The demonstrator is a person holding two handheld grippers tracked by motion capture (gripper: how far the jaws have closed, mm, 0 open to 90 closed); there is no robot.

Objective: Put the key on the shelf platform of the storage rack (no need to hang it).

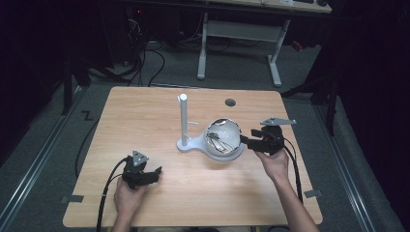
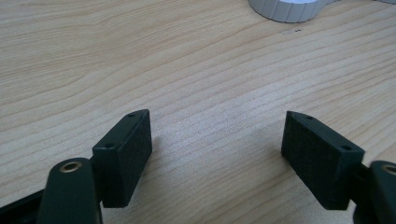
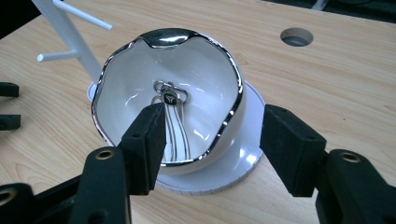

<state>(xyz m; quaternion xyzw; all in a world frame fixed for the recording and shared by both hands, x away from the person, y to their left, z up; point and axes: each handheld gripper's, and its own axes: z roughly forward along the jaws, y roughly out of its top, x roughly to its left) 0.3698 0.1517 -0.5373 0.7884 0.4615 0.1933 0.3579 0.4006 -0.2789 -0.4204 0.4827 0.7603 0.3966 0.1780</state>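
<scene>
Pale wooden table: right tongs, wide, straddle the silver-rimmed white bowl's three-o'clock rim; left tongs wait wide. Next, probably, reach the metal keys inside.

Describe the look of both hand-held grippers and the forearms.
Both the left hand-held gripper and the right hand-held gripper are black, each with two blocky jaws with textured pads, brass-coloured pivot bushings, a grey three-cornered plate on top and a trailing black cable. Forearms are bare, no sleeves.

Setting: lab or workshop room, shown by grey carpet floor, bundled black cables, a white-legged workbench, and a wooden table with a cable hole.
</scene>
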